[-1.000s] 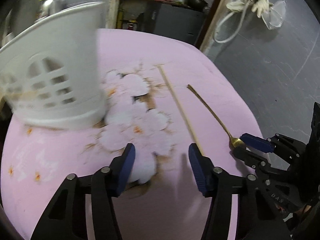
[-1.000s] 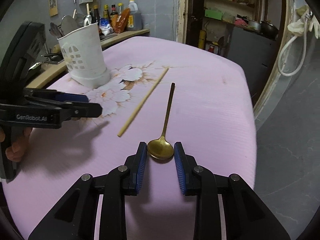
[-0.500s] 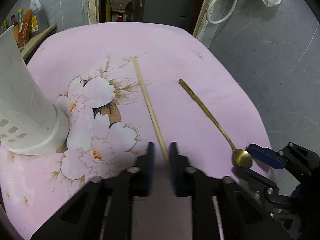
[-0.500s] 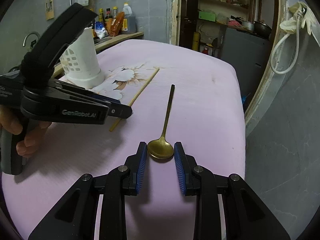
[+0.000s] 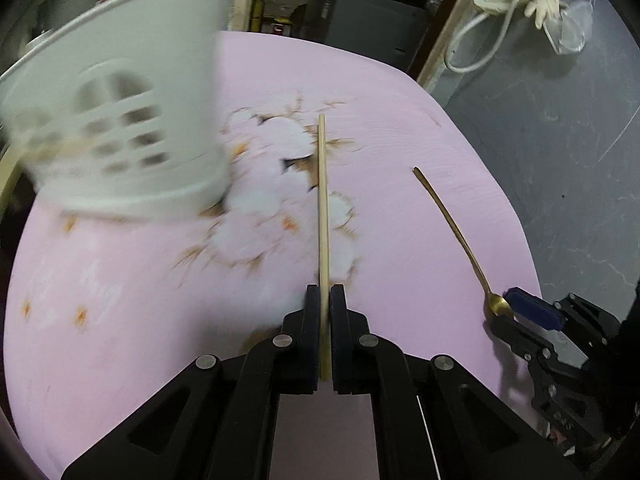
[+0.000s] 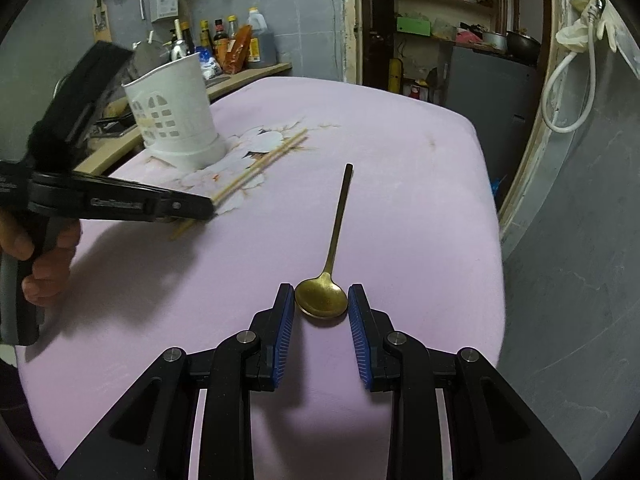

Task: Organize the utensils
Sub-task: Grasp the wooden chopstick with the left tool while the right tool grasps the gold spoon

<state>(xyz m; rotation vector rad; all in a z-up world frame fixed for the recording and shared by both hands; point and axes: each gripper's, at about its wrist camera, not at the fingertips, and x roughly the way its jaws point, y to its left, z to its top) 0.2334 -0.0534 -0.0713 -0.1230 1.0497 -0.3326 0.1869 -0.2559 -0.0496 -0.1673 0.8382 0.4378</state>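
The left tongs (image 5: 325, 304) are clamped tight on the near end of the chopstick (image 5: 322, 200), which runs straight out ahead of them. From the right wrist view the stick's far end looks doubled against the flower print, so it may be lifted off its shadow, or there may be two sticks; the blur leaves that unsettled.

The right tongs (image 6: 321, 312) are down on the table (image 6: 400, 200), their blue pads (image 6: 285, 328) standing just off either side of the spoon (image 6: 321, 300). The bowl sits between them with a sliver of gap on each side, so this reads as parted and bracketing, no squeeze on it. The handle points away ahead of the tongs.

The white holder (image 6: 174, 112) stands ahead and to the left of both tongs. Whether anything is in it already cannot be made out from here. So by my reckoning the job is early: one stick gripped and due to go in the holder, the spoon lined up but not taken.

Writing is scarce. A pale line of lettering runs along the side of the left tongs in the right wrist view, too blurred to read. Bottles (image 6: 224, 40) on the back counter carry labels, too small to read.
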